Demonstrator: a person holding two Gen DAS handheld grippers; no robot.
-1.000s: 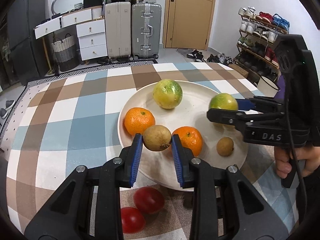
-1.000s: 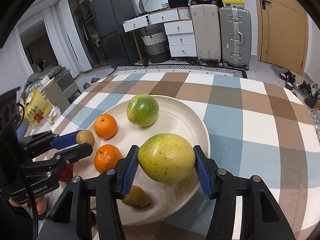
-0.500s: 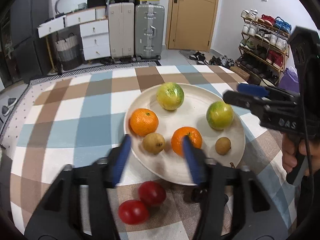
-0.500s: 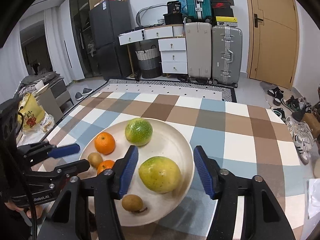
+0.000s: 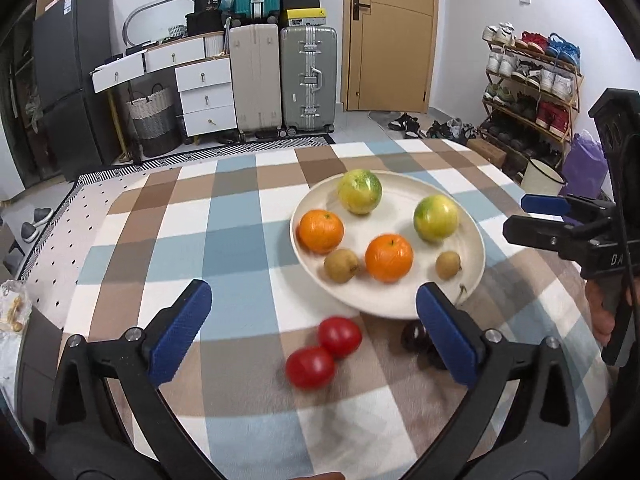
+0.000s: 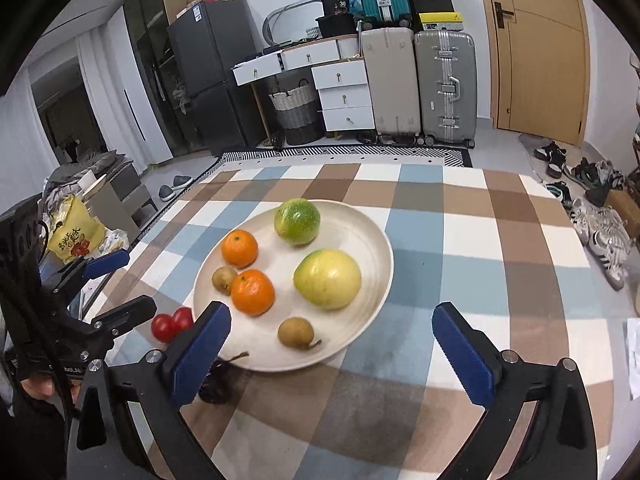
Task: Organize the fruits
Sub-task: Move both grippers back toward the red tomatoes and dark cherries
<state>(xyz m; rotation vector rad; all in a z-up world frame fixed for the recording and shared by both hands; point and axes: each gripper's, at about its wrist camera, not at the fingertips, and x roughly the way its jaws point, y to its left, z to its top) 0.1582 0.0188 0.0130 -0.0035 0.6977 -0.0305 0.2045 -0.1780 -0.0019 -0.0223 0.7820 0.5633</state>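
Checked tablecloth (image 5: 240, 240): plate (image 5: 472, 240), tomatoes (image 5: 310, 366), dark fruits (image 5: 414, 338).

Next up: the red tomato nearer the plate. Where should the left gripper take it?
Grip the tomato across its round middle, coming from above. Put the pads on the sides clear of its twin, which it touches. The left gripper is opening, nothing between its jaws.

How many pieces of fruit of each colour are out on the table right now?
Orange: 2
Green-yellow: 2
Brown: 2
Red: 2
Dark, partly hidden by the hand-held gripper: at least 1
Total: at least 9
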